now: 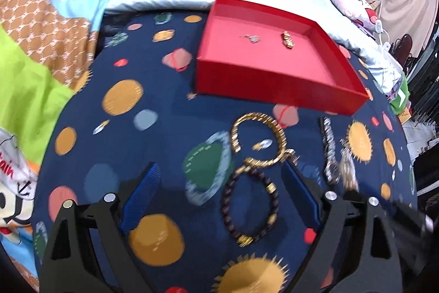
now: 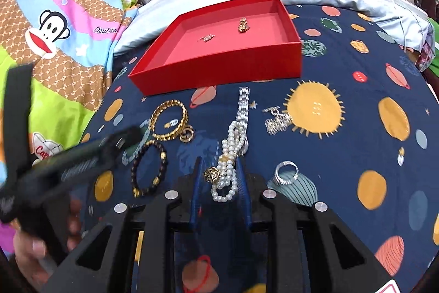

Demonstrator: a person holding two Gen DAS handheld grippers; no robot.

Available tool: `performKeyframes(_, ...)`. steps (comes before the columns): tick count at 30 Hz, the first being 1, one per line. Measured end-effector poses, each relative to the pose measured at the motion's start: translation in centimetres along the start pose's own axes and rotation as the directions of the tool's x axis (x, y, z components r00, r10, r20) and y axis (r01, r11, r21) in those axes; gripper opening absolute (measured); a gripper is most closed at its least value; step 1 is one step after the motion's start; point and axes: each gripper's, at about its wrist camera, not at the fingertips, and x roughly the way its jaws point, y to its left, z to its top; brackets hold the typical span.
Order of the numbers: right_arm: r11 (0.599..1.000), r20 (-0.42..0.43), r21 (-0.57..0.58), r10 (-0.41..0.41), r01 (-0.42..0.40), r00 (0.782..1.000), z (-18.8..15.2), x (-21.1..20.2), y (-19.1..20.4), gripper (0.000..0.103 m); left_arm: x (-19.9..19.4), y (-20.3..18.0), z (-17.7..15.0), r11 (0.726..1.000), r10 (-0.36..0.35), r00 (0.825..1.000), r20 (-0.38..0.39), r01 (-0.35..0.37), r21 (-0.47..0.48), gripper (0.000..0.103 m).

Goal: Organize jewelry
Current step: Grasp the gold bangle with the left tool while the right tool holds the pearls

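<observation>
A dark blue bedspread printed with planets and suns [image 2: 343, 67] covers the work surface, with a bright cartoon-monkey quilt [image 2: 63, 26] bunched along its left edge. On the far part of the spread sits a shallow open red cardboard box [image 2: 219, 65]; inside it lie two small pieces well apart, a tiny silver trinket [image 2: 207, 38] and a short gold-coloured ornament [image 2: 242, 25]. The left gripper [image 1: 219, 183] tilts down over the spread with its blue-padded jaws spread wide and nothing between the pads; a dark beaded bracelet with gold spacers [image 1: 251, 206] lies on the cloth beneath the gap, just beside a gold chain bracelet [image 1: 259, 140]. The right gripper [image 2: 219, 175] also points steeply down, its jaws drawn narrow and pinching a bunched white pearl bracelet with a round gold charm [image 2: 227, 169]. A person's hand [image 2: 35, 246] shows blurred at the lower left of the right wrist view. Near the pearls lie a silver link watchband [image 2: 242, 106], a small silver clasp chain [image 2: 277, 120] and a silver ring [image 2: 286, 172].
</observation>
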Motion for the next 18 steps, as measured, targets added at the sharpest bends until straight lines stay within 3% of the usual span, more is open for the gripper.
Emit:
performKeyframes(6,1.0,0.0,0.004,0.005,-0.005,1.0,-0.8,-1.4,-0.6,0.023,2.9,-2.3,1.3,1.0,-0.004,1.0,-0.016,0.004,0.018,0.084)
performKeyframes(10,1.0,0.009,0.021,0.016,-0.016,1.0,-0.7,-1.8,-1.2,0.023,4.8,-3.6,1.8,0.999,0.012,0.999,-0.042,-0.01,0.044,0.073)
performKeyframes(14,0.999,0.013,0.029,0.023,-0.023,1.0,-0.5,-1.8,-1.5,0.023,5.1,-4.3,1.8,0.995,0.06,0.998,-0.021,-0.058,0.076,0.064)
performKeyframes(18,0.999,0.013,0.035,0.028,-0.029,1.0,-0.5,-1.7,-1.7,0.023,4.8,-4.3,1.5,0.994,0.055,0.998,-0.022,-0.052,0.094,0.054)
